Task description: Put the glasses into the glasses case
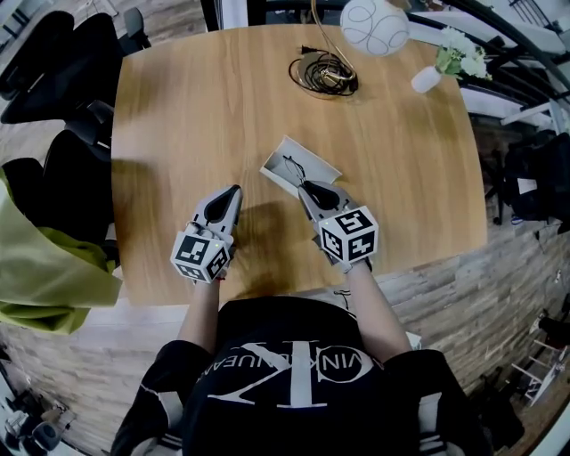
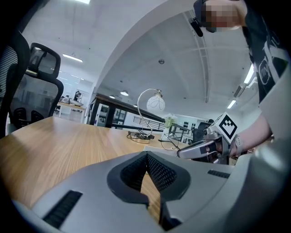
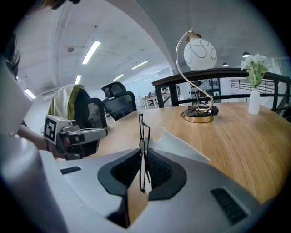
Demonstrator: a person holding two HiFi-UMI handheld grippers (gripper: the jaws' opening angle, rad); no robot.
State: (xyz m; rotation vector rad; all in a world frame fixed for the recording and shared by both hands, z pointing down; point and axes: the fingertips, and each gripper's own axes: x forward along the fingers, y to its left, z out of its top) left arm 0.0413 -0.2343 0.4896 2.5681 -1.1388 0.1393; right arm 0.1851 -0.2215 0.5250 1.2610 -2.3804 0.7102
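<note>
The white glasses case (image 1: 303,166) lies open on the wooden table (image 1: 178,107), just beyond my right gripper (image 1: 312,191). That gripper is shut on the thin black wire glasses (image 3: 142,132). They stand edge-on between its pads (image 3: 157,166) and reach out over the near end of the case (image 3: 182,144). In the head view the glasses (image 1: 292,167) show as a fine dark line over the case. My left gripper (image 1: 232,198) hovers to the left of the case, its jaw tips meeting with nothing between them (image 2: 146,155). From there the right gripper (image 2: 200,148) shows at the right.
A globe desk lamp (image 1: 374,25) with its round base and coiled cable (image 1: 325,73) stands at the far table edge. A small white vase of flowers (image 1: 443,64) is to its right. Black office chairs (image 1: 53,62) and a yellow-green jacket (image 1: 44,267) are on the left.
</note>
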